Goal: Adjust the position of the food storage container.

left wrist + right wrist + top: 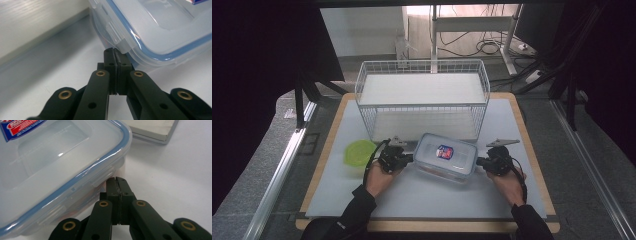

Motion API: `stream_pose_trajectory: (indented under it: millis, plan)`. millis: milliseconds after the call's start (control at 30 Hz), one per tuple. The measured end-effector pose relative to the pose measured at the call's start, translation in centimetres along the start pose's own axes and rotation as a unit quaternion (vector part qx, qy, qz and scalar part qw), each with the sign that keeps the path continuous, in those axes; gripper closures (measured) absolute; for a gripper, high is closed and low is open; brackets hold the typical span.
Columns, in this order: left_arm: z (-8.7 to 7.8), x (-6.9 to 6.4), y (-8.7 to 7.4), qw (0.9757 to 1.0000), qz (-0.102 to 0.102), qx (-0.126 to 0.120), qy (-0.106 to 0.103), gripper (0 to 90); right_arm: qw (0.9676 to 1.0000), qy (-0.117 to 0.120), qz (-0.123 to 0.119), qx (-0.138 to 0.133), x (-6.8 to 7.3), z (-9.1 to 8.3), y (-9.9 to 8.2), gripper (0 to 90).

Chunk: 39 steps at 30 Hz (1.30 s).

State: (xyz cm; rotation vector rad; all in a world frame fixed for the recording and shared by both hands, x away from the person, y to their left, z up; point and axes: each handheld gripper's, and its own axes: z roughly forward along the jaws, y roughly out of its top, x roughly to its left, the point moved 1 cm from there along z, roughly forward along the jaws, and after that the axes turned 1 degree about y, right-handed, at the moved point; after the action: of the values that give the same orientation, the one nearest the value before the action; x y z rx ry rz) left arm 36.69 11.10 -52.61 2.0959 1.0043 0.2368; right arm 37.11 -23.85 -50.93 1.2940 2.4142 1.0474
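A clear plastic box (445, 156) with a blue-rimmed lid and a red and blue sticker lies on the white mat in front of the wire basket. My left gripper (410, 159) is shut with nothing between its jaws, tips at the box's left end. In the left gripper view the closed tips (115, 53) sit right under a clear latch flap (119, 41) of the box (160, 30). My right gripper (480, 162) is shut and empty at the box's right end. In the right gripper view its tips (117, 180) lie against the side wall of the box (55, 157), beside a latch.
A white wire basket (422, 100) with a pale board inside stands just behind the box. A green round lid or bowl (359, 152) lies left of my left hand. The white mat (427, 195) covers a wooden tabletop; the board's edge (152, 131) is near.
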Motion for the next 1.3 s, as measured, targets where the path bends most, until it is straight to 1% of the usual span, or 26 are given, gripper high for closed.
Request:
stream_pose_trajectory:
  millis: [67, 133, 200, 267, 300, 333, 367, 400, 467, 533, 567, 600, 633, 767, 800, 867, 900, 933, 967, 1000, 1033, 1067, 1100, 1167, 1233, 1300]
  plan:
    - [-0.2, -0.4, -0.2, 1.0, 0.004, 0.002, -0.001, 89.7, 1.0, -0.001, -0.002, -0.002, 0.0, 0.0, 0.0, 89.9]
    - [-0.6, -1.0, -0.5, 0.9999, 0.008, 0.011, -0.004, 89.7, 1.0, -0.004, -0.003, -0.001, -0.1, 0.0, 0.0, 89.9]
    - [-1.0, -1.8, -1.0, 0.9998, 0.012, 0.015, -0.011, 89.7, 1.0, -0.005, -0.005, -0.002, -0.2, 0.1, 0.0, 90.0]
    - [-1.4, -2.8, -1.3, 0.9996, 0.017, 0.021, -0.012, 89.7, 1.0, -0.007, -0.005, -0.001, -0.2, 0.2, 0.0, 90.0]
    - [-1.7, -3.1, -1.5, 0.9993, 0.023, 0.028, -0.01, 89.7, 1.0, -0.007, -0.005, -0.001, -0.2, 0.2, 0.0, 90.0]
    - [-2.0, -3.6, -1.8, 0.9992, 0.025, 0.03, -0.007, 89.7, 1.0, 0.002, -0.007, -0.001, -0.2, 0.2, 0.0, 90.0]
    - [-2.2, -3.8, -2.1, 0.9992, 0.025, 0.03, -0.006, 89.7, 1.0, 0.002, -0.007, -0.001, -0.2, 0.2, 0.0, 90.0]
    - [-2.6, -4.0, -2.4, 0.9991, 0.026, 0.034, -0.006, 89.7, 0.9999, 0.008, -0.011, -0.002, 0.2, 0.4, 0.0, 90.0]
    - [-3.1, -4.1, -2.9, 0.9991, 0.024, 0.034, -0.006, 89.6, 0.9999, 0.01, -0.013, -0.001, 0.4, 0.5, 0.0, 90.0]
    - [-3.6, -4.0, -3.5, 0.9992, 0.021, 0.034, -0.001, 89.6, 0.9997, 0.015, -0.017, 0.001, 0.9, 0.7, 0.1, 90.0]
    - [-3.8, -3.9, -3.6, 0.9993, 0.018, 0.034, 0.0, 89.5, 0.9996, 0.015, -0.022, 0.002, 1.3, 0.8, 0.2, 90.0]
    - [-4.1, -3.9, -3.9, 0.9993, 0.014, 0.034, -0.001, 89.6, 0.9992, 0.017, -0.035, 0.007, 1.9, 0.9, 0.2, 90.0]
    - [-4.3, -3.9, -4.1, 0.9993, 0.013, 0.034, -0.001, 89.6, 0.9992, 0.017, -0.035, 0.007, 1.9, 0.9, 0.2, 90.0]
    - [-5.0, -4.2, -5.0, 0.9991, 0.018, 0.036, -0.01, 89.2, 0.998, 0.018, -0.06, 0.009, 2.8, 1.0, 0.1, 90.0]
    - [-5.1, -4.2, -5.1, 0.9991, 0.019, 0.035, -0.013, 89.2, 0.998, 0.018, -0.06, 0.009, 2.8, 1.0, 0.1, 90.0]
    - [-5.5, -3.9, -5.1, 0.9992, 0.018, 0.03, -0.018, 83.5, 0.998, 0.021, -0.059, 0.01, 2.7, 0.8, 0.1, 88.9]
    - [-5.7, -3.8, -5.1, 0.9994, 0.019, 0.027, -0.01, 80.8, 0.9979, 0.018, -0.062, 0.008, 2.6, 0.5, 0.0, 85.8]
    - [-6.0, -3.7, -5.2, 0.9994, 0.023, 0.025, 0.009, 75.9, 0.9975, 0.006, -0.071, -0.001, 2.4, -0.2, 0.0, 81.9]
    - [-6.3, -3.5, -5.3, 0.999, 0.029, 0.022, 0.026, 73.4, 0.9974, 0.001, -0.072, -0.006, 2.3, -0.7, 0.0, 80.0]
    - [-6.6, -3.3, -5.4, 0.9989, 0.029, 0.016, 0.033, 69.8, 0.9975, 0.002, -0.069, -0.012, 2.1, -1.2, -0.1, 78.1]
    - [-6.8, -3.1, -5.5, 0.999, 0.028, 0.007, 0.034, 69.8, 0.9975, 0.002, -0.069, -0.012, 2.1, -1.2, -0.1, 78.1]
    - [-7.1, -2.9, -5.6, 0.9991, 0.026, -0.001, 0.033, 66.3, 0.9977, 0.007, -0.064, -0.018, 2.0, -1.7, -0.2, 75.4]
    - [-7.3, -2.8, -5.6, 0.999, 0.027, -0.007, 0.036, 62.6, 0.9979, 0.011, -0.061, -0.021, 1.9, -2.0, -0.3, 72.5]
    - [-7.7, -2.8, -5.6, 0.9985, 0.03, -0.02, 0.04, 52.3, 0.9979, 0.014, -0.058, -0.027, 1.9, -2.6, -0.5, 66.2]
    - [-8.2, -2.7, -5.8, 0.9984, 0.025, -0.036, 0.035, 43.6, 0.9975, 0.018, -0.062, -0.029, 2.0, -3.0, -0.8, 58.2]
    - [-8.4, -2.6, -5.9, 0.9982, 0.023, -0.046, 0.032, 35.2, 0.9972, 0.015, -0.064, -0.035, 2.3, -3.5, -1.0, 50.5]
